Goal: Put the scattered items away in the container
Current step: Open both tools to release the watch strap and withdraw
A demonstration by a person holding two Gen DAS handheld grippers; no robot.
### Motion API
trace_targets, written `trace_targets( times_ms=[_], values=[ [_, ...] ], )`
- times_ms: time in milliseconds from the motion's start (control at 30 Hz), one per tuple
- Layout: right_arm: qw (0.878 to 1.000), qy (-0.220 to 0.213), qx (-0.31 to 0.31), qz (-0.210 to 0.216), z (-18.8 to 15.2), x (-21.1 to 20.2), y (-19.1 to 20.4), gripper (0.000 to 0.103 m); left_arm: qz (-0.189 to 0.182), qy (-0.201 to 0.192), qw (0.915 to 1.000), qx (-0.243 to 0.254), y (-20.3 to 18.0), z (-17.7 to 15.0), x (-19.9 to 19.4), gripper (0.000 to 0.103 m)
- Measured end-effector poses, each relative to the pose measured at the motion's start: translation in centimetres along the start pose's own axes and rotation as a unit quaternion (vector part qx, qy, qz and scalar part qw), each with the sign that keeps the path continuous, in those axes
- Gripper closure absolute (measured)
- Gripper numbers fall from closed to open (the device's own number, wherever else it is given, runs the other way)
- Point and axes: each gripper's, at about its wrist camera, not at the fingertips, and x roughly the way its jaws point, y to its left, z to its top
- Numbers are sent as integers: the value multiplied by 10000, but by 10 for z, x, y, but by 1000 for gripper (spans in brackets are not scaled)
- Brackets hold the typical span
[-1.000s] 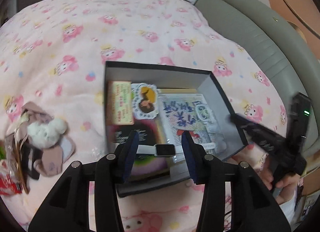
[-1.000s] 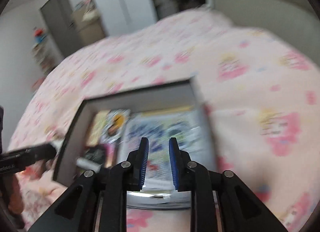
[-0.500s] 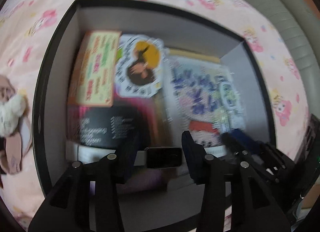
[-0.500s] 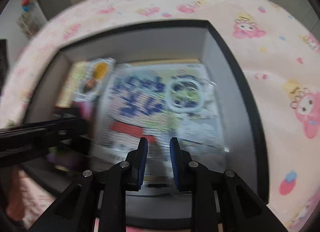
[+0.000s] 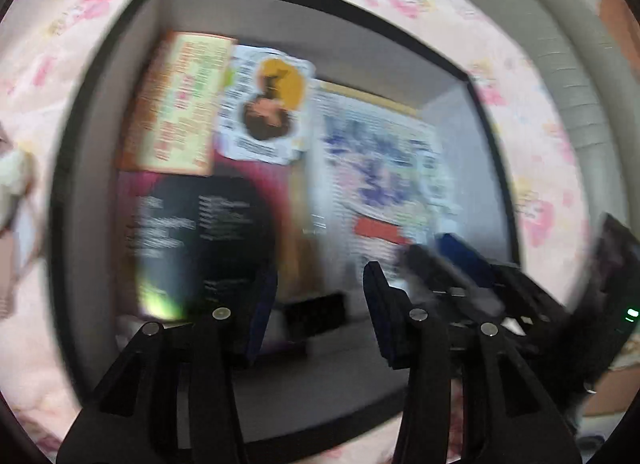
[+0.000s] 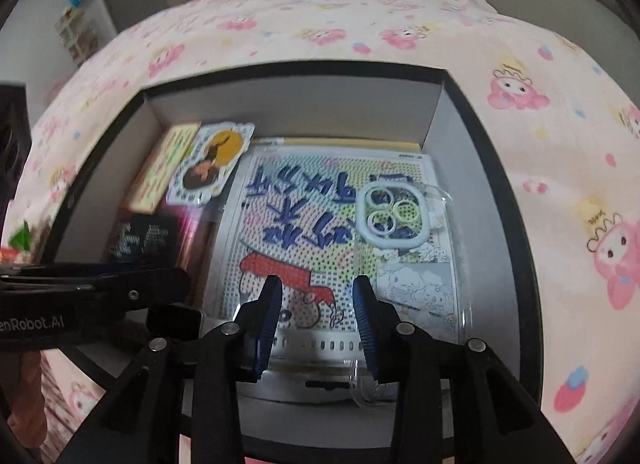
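Inside the black box (image 6: pixel 492 152), the smartwatch (image 6: pixel 176 320) lies light with a floppy strap (image 6: pixel 316 344); both grippers' fingers released.

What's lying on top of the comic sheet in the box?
A white ring case rests on the comic sheet, a white watch strap along its near edge. Anything beneath the sheet is covered.
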Motion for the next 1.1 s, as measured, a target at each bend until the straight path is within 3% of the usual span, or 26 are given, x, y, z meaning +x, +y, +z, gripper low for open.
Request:
trace_targets(
  times_ms=[100,200,300,367,467,567,633,667,700,733,900,1033,1100],
  values=[
    [9997,147,180,74,-6,2,-6,70,56,-376,9991,180,-3,-16,-11,58],
    [9997,-63,220,7,-13,-14,-11,70,227,-740,9963,375,-7,-29,-28,56],
    [9993,-274,237,61,-18,-30,-8,70,611,-1210,9892,562,-12,-34,-46,41],
    [9990,-390,208,88,-19,-40,-4,70,794,-1582,9821,643,-22,-41,-60,28],
    [9972,-728,103,-103,-21,-63,6,68,1132,-2141,9673,748,-35,-44,-86,21],
    [9938,-1025,172,-396,-25,-99,14,62,1387,-2576,9535,727,-43,-52,-120,8],
    [9908,-1287,216,-347,-29,-123,17,56,1405,-2838,9455,755,-48,-60,-139,6],
    [9894,-1392,240,-341,-30,-133,18,46,1427,-2946,9416,787,-52,-63,-147,5],
    [9877,-1496,266,-360,-32,-145,20,37,1445,-3043,9379,832,-56,-67,-155,4],
    [9857,-1613,279,-394,-34,-158,22,34,1454,-3116,9350,867,-59,-71,-161,2],
    [9797,-1948,329,-345,-48,-197,32,31,1495,-3305,9257,1070,-74,-96,-186,1],
    [9780,-2016,509,-167,-72,-214,35,31,1266,-3284,9296,1097,-72,-135,-199,1],
    [9771,-2034,568,-274,-88,-214,38,31,1243,-3264,9312,1041,-64,-157,-200,1]
  ],
)
